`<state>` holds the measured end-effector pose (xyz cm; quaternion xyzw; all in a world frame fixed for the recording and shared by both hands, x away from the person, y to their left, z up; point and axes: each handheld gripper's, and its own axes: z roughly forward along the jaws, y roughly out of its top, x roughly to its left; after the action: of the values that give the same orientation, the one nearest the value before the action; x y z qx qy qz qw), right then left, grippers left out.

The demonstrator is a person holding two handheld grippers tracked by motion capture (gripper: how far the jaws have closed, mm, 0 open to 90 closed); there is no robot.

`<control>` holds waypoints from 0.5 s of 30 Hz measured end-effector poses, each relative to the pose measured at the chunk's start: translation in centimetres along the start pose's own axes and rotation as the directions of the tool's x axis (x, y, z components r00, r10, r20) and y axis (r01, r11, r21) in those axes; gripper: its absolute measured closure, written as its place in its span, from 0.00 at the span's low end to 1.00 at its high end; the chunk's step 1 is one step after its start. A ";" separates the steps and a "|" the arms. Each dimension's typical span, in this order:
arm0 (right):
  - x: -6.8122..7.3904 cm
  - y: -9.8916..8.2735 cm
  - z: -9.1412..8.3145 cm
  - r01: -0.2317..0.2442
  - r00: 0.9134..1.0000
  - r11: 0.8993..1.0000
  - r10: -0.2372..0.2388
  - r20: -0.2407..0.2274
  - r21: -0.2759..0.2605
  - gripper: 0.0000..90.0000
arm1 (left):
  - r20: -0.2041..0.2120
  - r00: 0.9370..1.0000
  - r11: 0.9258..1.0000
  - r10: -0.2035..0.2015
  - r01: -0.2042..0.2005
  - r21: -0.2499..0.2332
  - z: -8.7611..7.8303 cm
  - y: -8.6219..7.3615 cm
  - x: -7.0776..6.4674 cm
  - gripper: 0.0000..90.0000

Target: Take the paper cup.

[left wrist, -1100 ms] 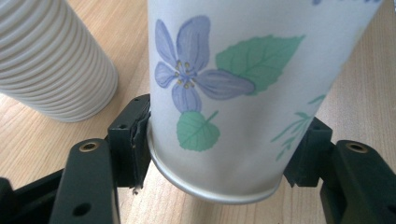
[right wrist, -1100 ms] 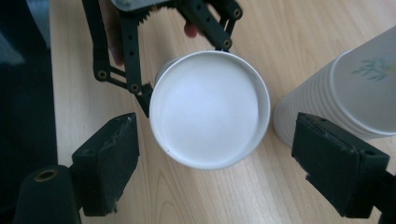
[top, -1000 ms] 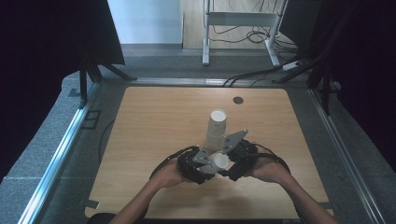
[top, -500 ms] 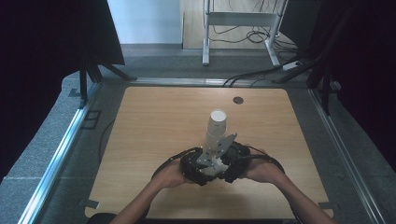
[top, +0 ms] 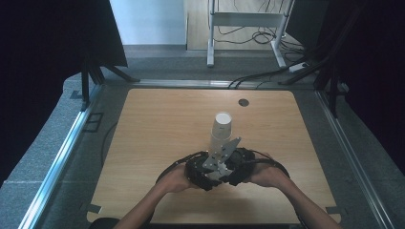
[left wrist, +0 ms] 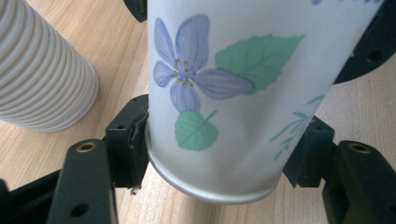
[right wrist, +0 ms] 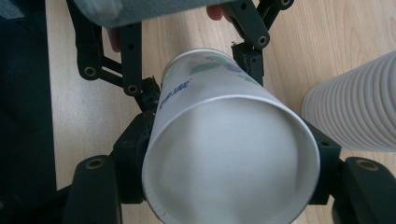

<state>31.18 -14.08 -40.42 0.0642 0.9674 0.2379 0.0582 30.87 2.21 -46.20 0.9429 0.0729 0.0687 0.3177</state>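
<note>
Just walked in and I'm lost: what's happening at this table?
A person at the wooden table holds a white paper cup printed with purple flowers and green leaves between two hand-held grippers. The left gripper clamps it near its base; the right gripper, whose jaws have just been closing, grips it near the open rim. A stack of ribbed white paper cups stands just beyond.

- Left gripper [left wrist: 215, 154] clamps the flowered paper cup [left wrist: 243, 93] near its base, the jaws just eased a touch.
- Right gripper [right wrist: 229, 172] has just closed on that cup's rim end.
- Both forearms meet just short of the cup.
</note>
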 end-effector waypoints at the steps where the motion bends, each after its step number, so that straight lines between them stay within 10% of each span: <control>1: 0.0 0.0 0.0 0.000 1.000 1.000 0.000 -0.004 0.000 0.39 | 0.001 1.000 1.000 -0.005 0.005 -0.005 0.0 0.0 0.0 0.35; 6: 0.0 -0.3 -0.2 -0.013 1.000 1.000 0.013 -0.009 -0.015 0.39 | 0.012 0.999 0.998 -0.033 0.034 -0.055 -0.2 -0.2 0.2 0.24; 15: -0.3 -1.2 -1.5 -0.048 0.999 0.989 0.044 -0.029 -0.138 0.40 | 0.055 0.990 0.966 -0.133 0.142 -0.218 -1.7 -0.9 0.8 0.15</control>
<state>31.17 -15.83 -39.61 0.0791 0.9474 0.3068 0.0447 31.25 4.06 -45.36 0.8955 0.1236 0.0351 0.4261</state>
